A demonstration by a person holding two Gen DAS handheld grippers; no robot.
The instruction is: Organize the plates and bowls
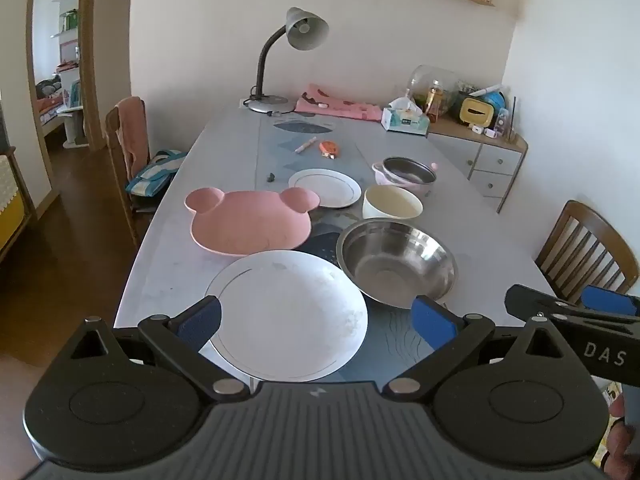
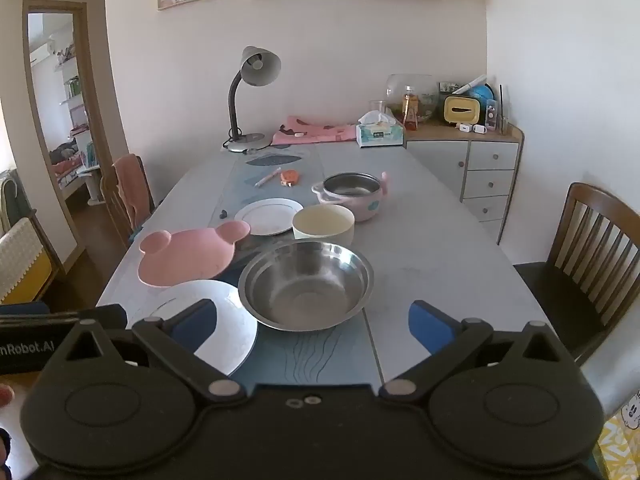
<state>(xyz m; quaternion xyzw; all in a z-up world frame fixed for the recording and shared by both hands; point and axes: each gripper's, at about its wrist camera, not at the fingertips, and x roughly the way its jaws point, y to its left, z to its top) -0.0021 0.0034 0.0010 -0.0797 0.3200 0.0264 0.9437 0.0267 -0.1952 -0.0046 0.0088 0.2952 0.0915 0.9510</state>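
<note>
Evidently nothing was yet sorted: both pairs of tongs, left and right, stood wide apart and empty above the worktop's near edge. Nearest lay a large white plate, a steel bowl to its right; farther off, a pink bear plate, small white plate, cream bowl and, probably, a pink pot. Next, likely, one pair had to descend and close on a rim.

large white plate near edge | steel bowl beside | pink bear plate behind
</note>
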